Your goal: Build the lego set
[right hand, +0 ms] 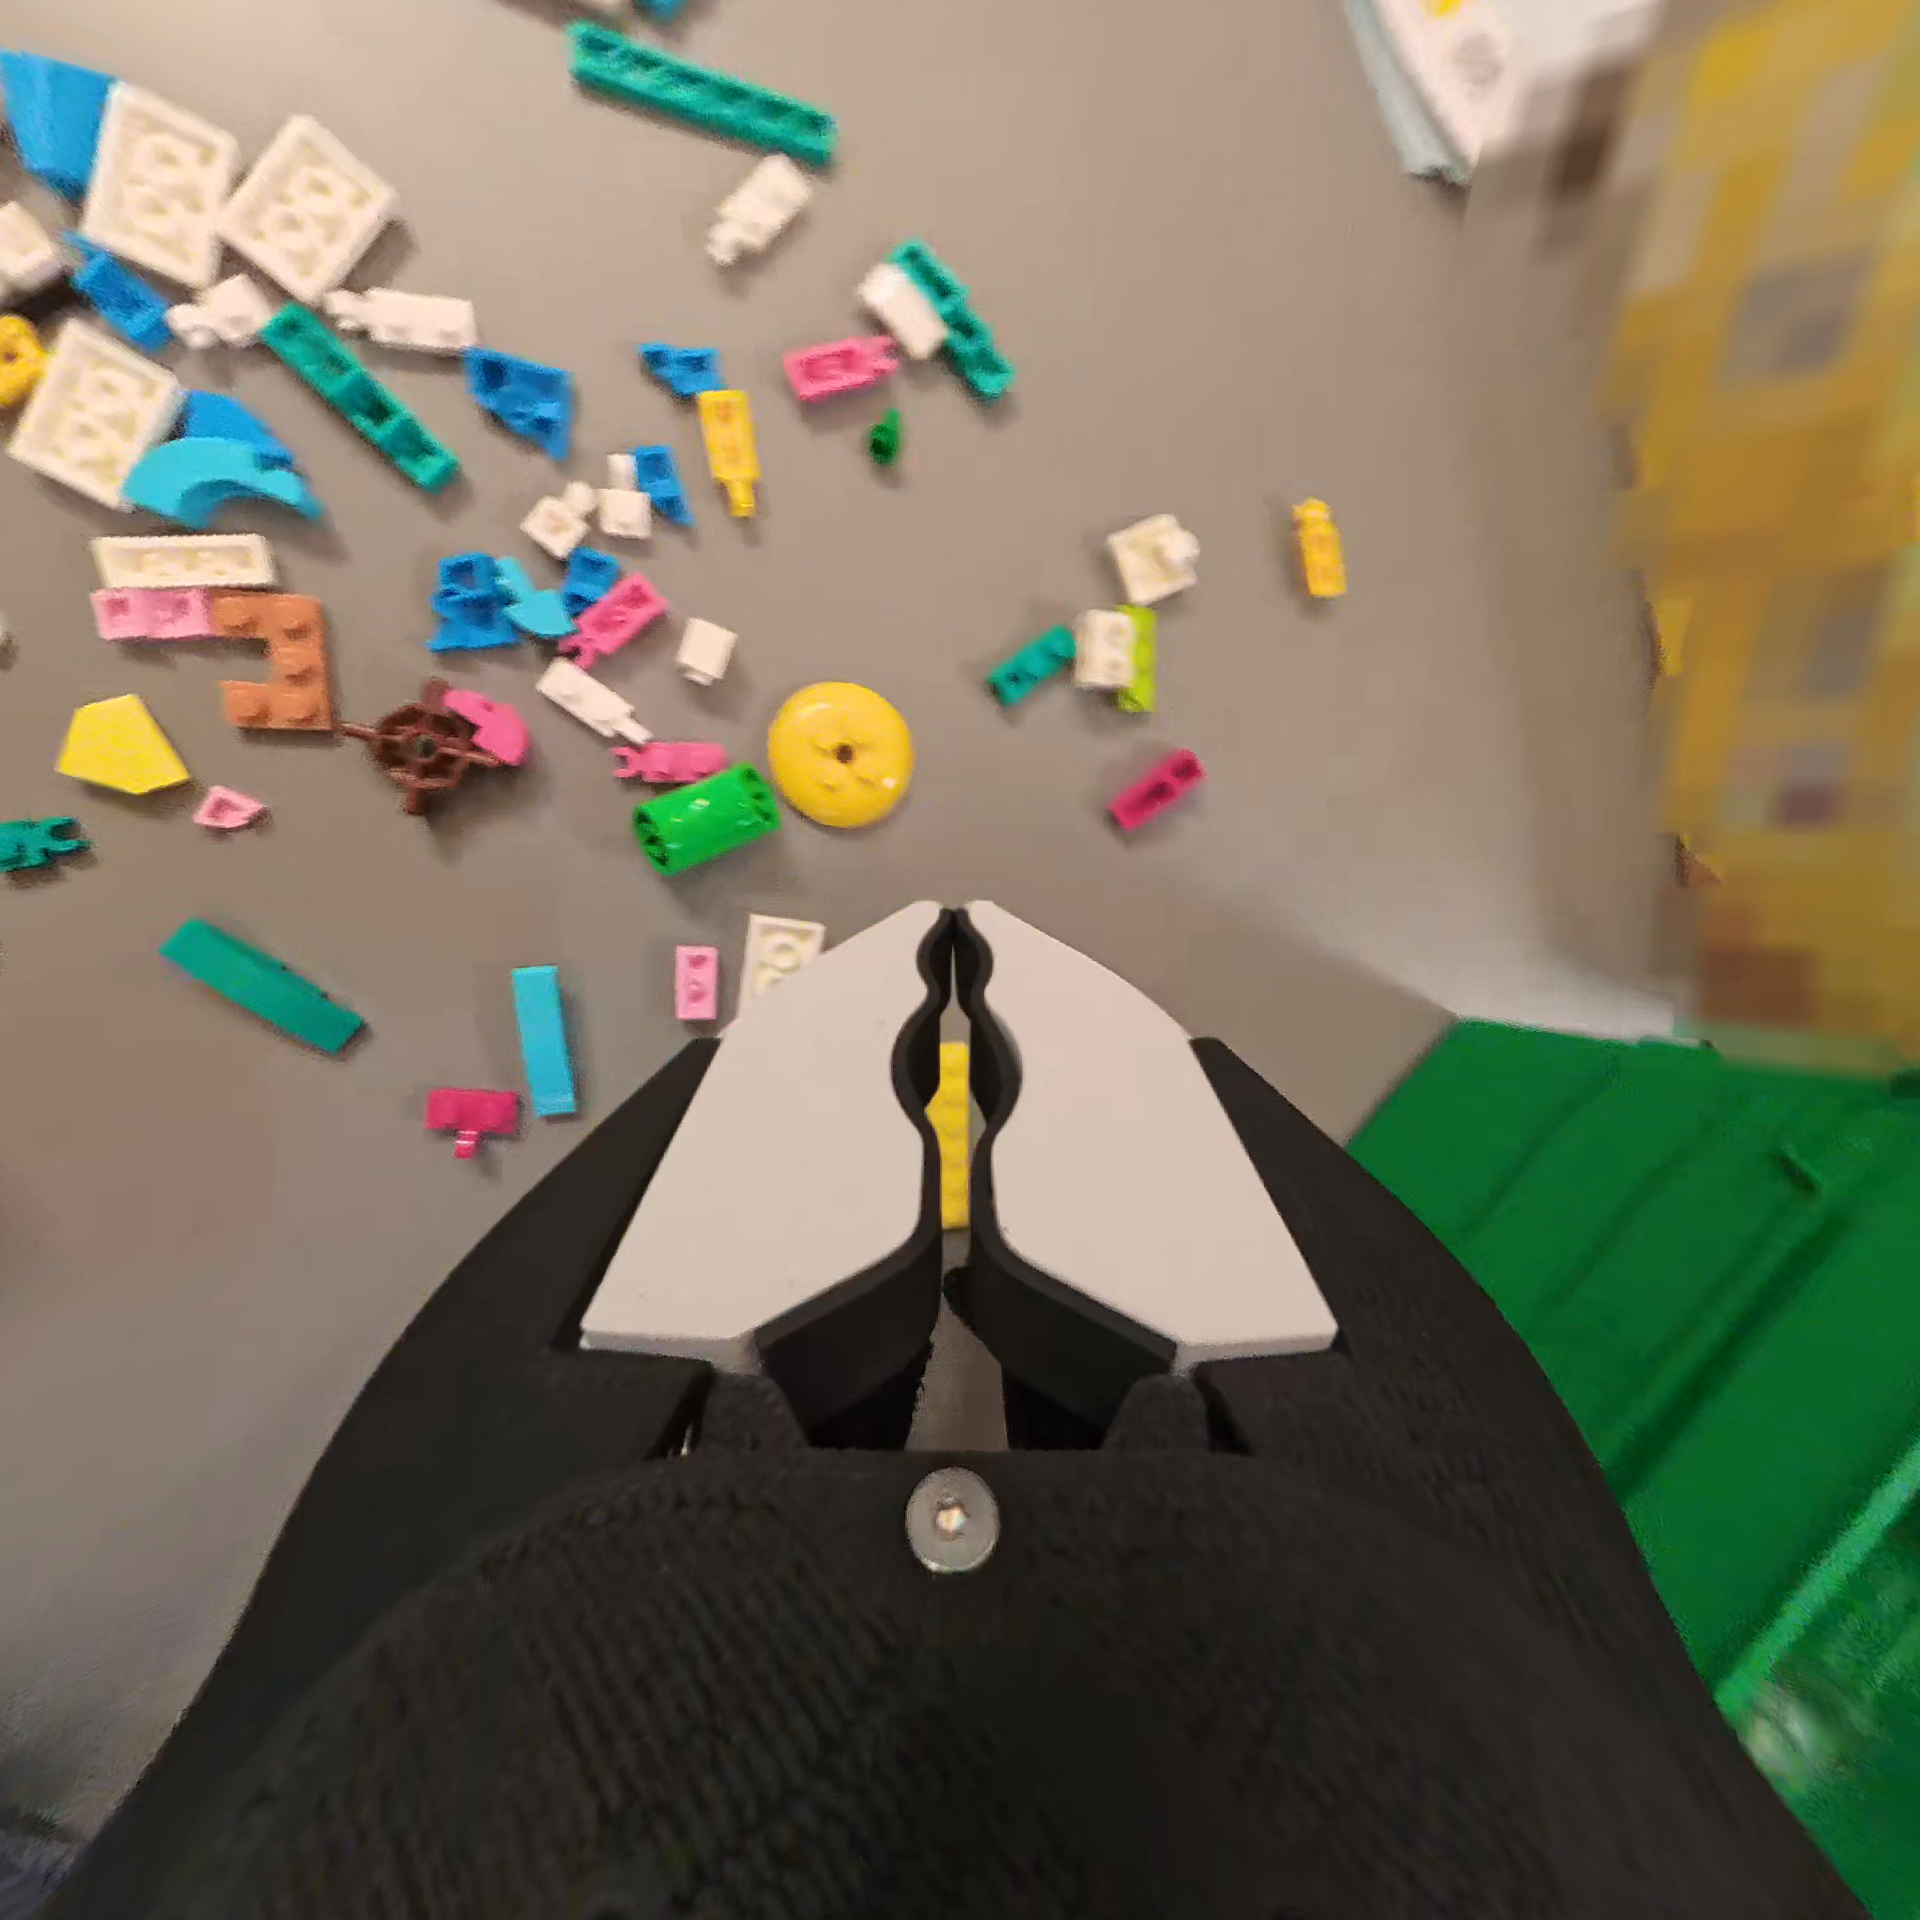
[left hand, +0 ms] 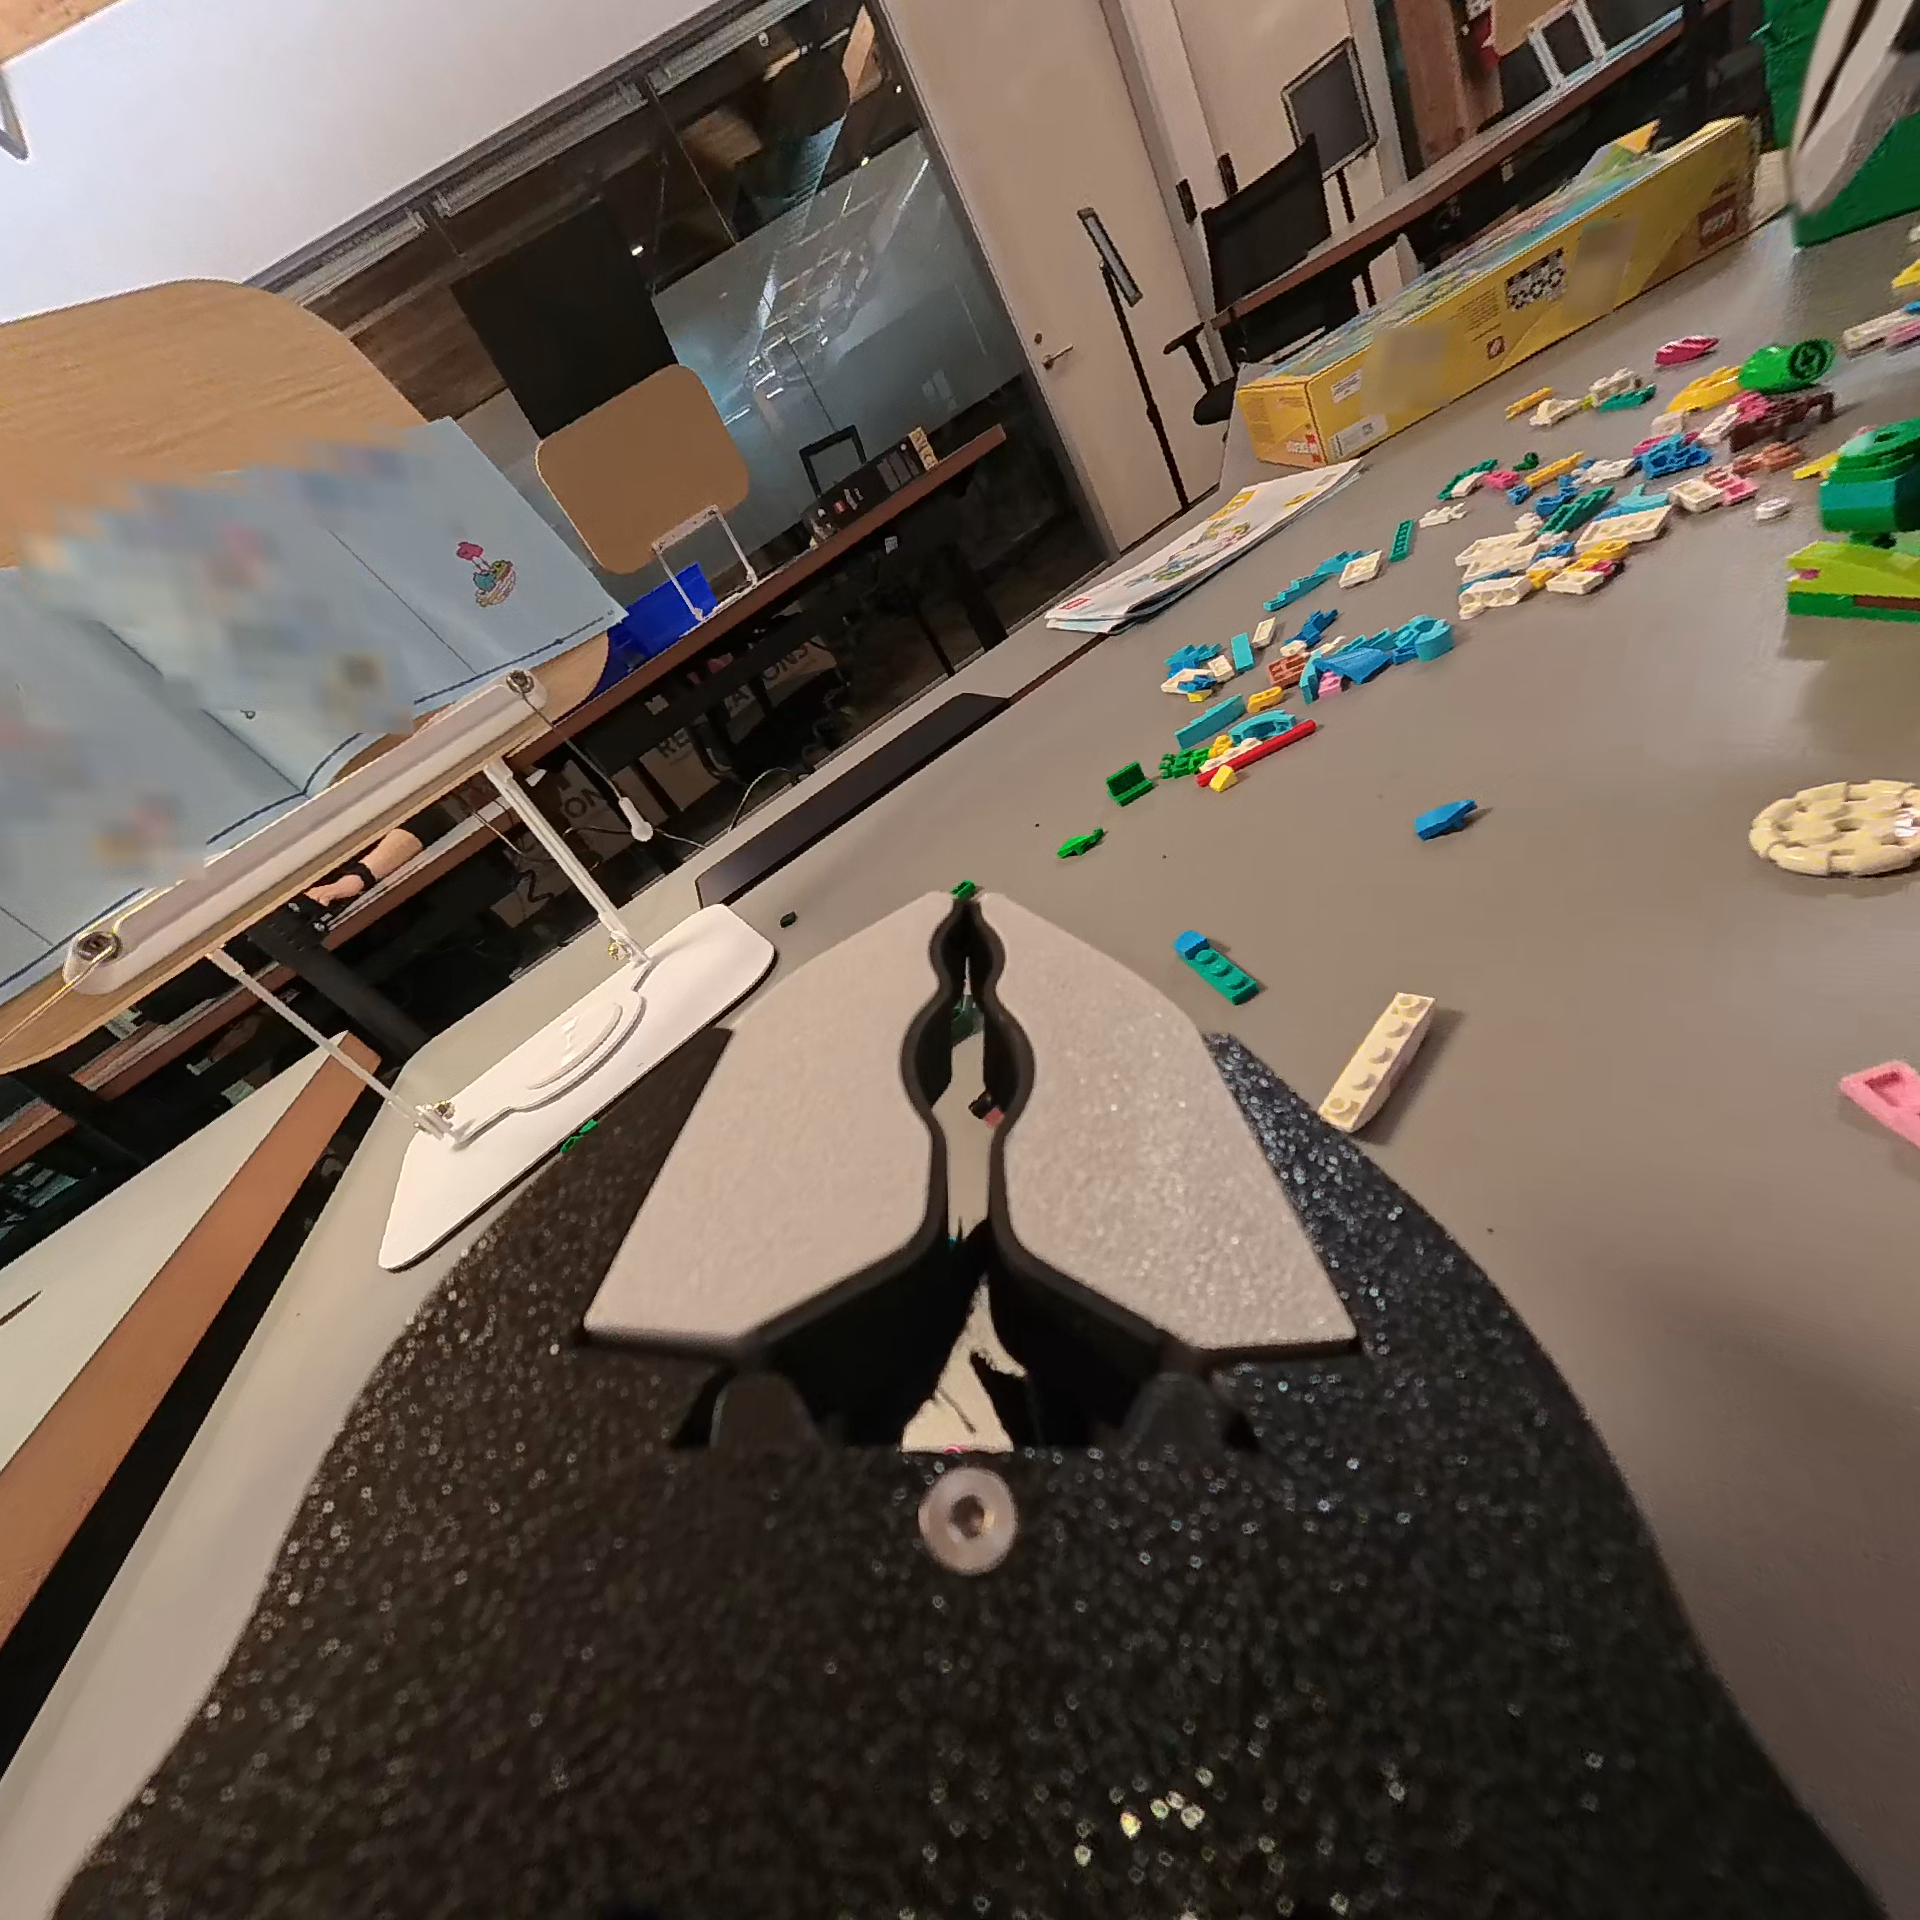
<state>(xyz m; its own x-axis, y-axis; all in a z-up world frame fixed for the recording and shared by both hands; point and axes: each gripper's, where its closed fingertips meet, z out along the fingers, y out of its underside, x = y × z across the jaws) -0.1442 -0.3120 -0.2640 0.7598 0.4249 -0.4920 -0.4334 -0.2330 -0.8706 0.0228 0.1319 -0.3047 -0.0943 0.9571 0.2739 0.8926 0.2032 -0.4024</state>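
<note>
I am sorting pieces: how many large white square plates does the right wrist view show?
3 white square plates, all upper left: one and its neighbour near the top, a third lower, beside a blue arch. More may lie off the left edge.

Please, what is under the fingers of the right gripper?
Through the gap of the shut right gripper a yellow studded piece shows on the grey table. Its ends are covered.

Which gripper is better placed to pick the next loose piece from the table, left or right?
Probably the right gripper: it looks down on the scattered bricks, near the yellow disc. The left gripper points towards the book stand, away from the pile.
</note>
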